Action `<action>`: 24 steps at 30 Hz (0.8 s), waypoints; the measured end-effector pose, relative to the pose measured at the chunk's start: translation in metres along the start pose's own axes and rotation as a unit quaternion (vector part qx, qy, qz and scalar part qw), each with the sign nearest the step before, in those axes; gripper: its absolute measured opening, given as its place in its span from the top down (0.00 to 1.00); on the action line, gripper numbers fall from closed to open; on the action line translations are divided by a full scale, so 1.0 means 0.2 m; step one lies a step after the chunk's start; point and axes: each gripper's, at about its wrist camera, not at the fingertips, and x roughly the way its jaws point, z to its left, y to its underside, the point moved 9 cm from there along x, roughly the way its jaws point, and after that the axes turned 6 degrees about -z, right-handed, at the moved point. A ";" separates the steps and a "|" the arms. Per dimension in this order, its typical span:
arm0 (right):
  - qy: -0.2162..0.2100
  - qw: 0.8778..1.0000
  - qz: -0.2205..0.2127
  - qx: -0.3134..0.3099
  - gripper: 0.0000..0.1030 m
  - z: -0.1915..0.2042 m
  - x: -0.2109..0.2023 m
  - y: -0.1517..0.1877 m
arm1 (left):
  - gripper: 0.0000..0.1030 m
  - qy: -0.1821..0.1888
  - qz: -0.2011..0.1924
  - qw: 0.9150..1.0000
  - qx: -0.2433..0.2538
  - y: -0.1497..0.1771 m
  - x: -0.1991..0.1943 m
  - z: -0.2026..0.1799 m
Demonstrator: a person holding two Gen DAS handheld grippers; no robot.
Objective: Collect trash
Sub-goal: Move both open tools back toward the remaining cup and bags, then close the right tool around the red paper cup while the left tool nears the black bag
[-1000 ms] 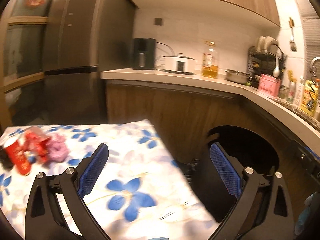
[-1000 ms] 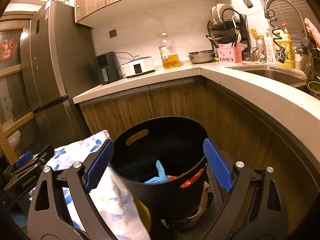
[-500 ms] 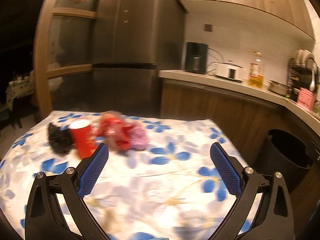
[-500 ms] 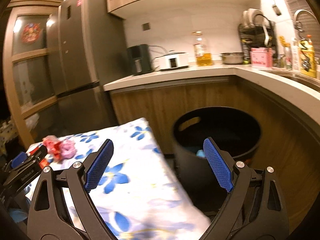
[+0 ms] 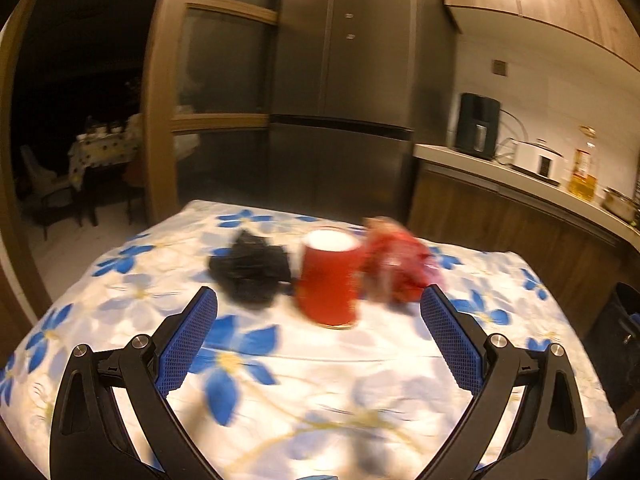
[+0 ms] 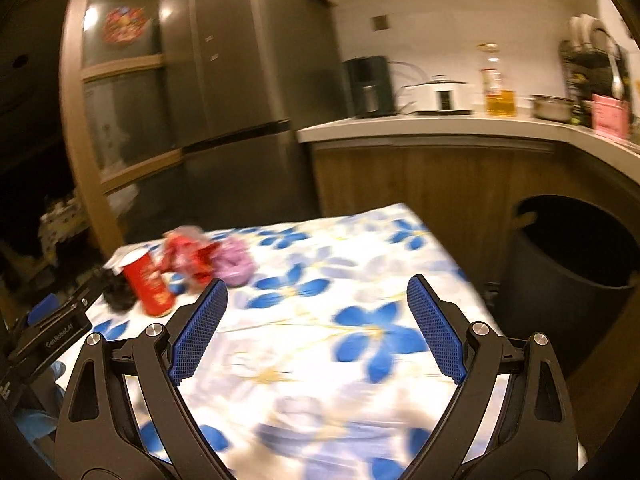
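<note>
A red cup [image 5: 329,278] stands upright on the flowered tablecloth [image 5: 312,384]. A black crumpled piece [image 5: 250,266] lies left of it, a red wrapper [image 5: 396,266] right of it. My left gripper [image 5: 318,344] is open and empty, just short of the cup. In the right wrist view the cup [image 6: 147,285], the red wrapper [image 6: 186,258] and a pink wad [image 6: 234,262] lie at the table's far left. My right gripper [image 6: 316,326] is open and empty over the cloth. The black bin [image 6: 572,264] stands to the right.
A grey fridge [image 5: 344,100] stands behind the table. A wooden counter [image 6: 440,132] carries a kettle, a cooker and an oil bottle. The bin's edge shows in the left wrist view [image 5: 618,332]. The left gripper's body [image 6: 48,336] shows at the far left.
Both grippers have swung left from the bin toward the table. The trash pile is now centred and closer in the left wrist view. Both grippers stay open.
</note>
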 end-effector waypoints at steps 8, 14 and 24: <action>-0.086 0.995 0.023 -0.035 0.13 0.53 0.21 0.09 | 0.06 -0.050 -0.002 0.998 -0.027 -0.04 0.05 0.34; -0.120 0.991 0.040 -0.048 0.13 0.82 0.37 0.13 | 0.06 -0.075 0.003 0.996 -0.044 -0.06 0.10 0.53; -0.141 0.987 0.071 -0.043 0.15 1.06 0.64 0.15 | 0.06 -0.065 0.013 0.997 -0.033 -0.09 0.21 0.57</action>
